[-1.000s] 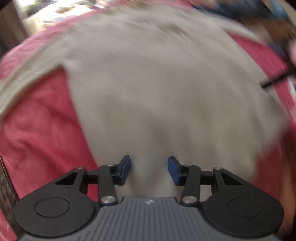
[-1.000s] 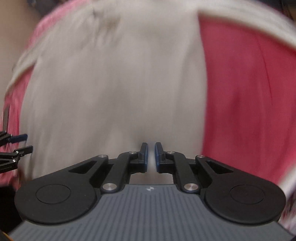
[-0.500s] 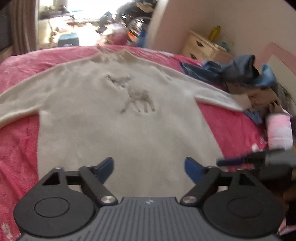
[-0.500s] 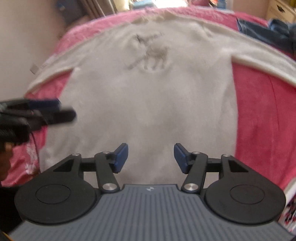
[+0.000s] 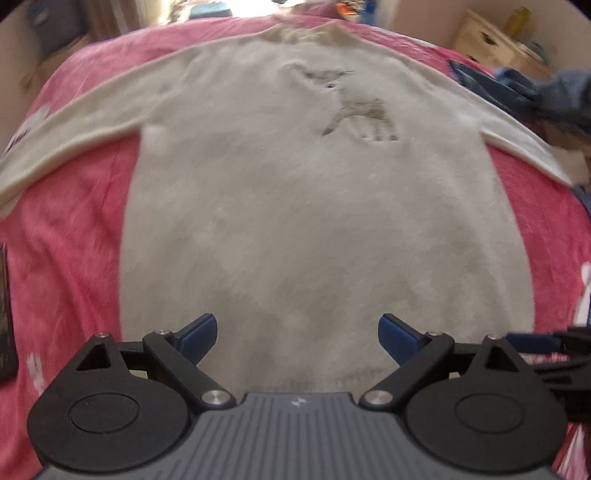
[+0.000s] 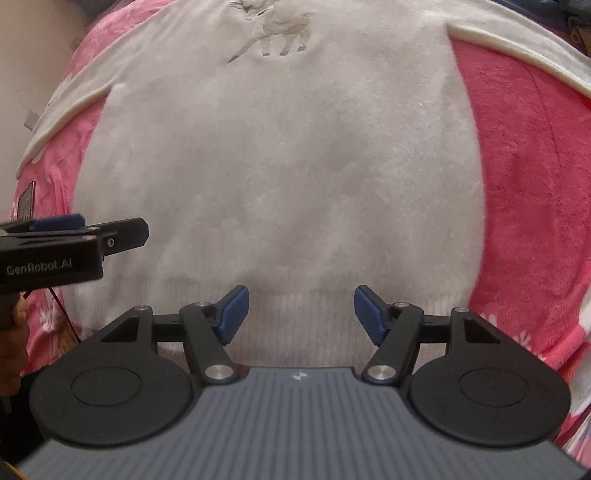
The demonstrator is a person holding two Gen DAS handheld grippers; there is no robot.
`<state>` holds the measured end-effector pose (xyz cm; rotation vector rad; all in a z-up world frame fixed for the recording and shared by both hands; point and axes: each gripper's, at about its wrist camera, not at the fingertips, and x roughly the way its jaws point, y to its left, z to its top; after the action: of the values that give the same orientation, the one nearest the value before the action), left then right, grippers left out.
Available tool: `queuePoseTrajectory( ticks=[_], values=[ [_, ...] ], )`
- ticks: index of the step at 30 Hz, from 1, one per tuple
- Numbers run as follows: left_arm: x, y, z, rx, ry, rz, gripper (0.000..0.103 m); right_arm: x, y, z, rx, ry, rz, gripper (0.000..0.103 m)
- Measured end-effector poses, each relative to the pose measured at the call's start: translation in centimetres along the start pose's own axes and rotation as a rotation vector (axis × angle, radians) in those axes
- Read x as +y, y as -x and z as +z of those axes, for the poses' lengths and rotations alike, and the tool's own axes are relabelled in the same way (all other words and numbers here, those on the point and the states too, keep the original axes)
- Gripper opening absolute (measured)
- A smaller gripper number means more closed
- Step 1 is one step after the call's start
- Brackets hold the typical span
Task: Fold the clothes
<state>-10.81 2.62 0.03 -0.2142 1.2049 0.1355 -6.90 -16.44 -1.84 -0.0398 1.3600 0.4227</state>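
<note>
Two handheld grippers hovered over a cream sweater (image 5: 314, 206) that lay flat, front up, on a pink blanket (image 5: 70, 243) covering a bed, with both sleeves spread outward toward the blanket's side edges. The left gripper (image 5: 297, 334) had its blue-padded fingers spread wide, empty, above the sweater's lower part. The right gripper (image 6: 299, 314) was likewise wide apart and empty, poised just above the ribbed hem (image 6: 295, 317) at the blanket's near edge.

Only the left wrist view showed the sweater's collar (image 5: 303, 31) at the far end, a heap of dark blue clothes (image 5: 524, 92) by the far right corner and a pale wooden cabinet (image 5: 491, 37) beyond it. Only the right wrist view showed the hem's ribbing clearly, along with the left gripper seen from the side at the left edge, lettered "GenRobot.AI", and a dark phone-like object (image 6: 26, 201) lying on the blanket. A deer motif (image 6: 275, 31) on the chest appeared in both views.
</note>
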Motion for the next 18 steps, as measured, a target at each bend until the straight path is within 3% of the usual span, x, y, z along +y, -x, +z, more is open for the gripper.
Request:
queuePoseTrajectory(
  ticks=[9, 13, 18],
  values=[
    [-1.8, -0.4, -2.5, 0.083, -0.066, 0.024, 0.093, 0.5, 0.1, -0.2, -0.004, 0.006, -0.053, 0.067],
    [-2.2, -0.1, -2.2, 0.078, -0.065, 0.008, 0.093, 0.2, 0.7, 0.0, -0.026, -0.003, -0.086, 0.068],
    [-2.6, 1.3, -1.7, -0.015, -0.083, 0.038, 0.093, 0.3, 0.8, 0.1, -0.034, 0.006, -0.114, 0.069]
  ],
)
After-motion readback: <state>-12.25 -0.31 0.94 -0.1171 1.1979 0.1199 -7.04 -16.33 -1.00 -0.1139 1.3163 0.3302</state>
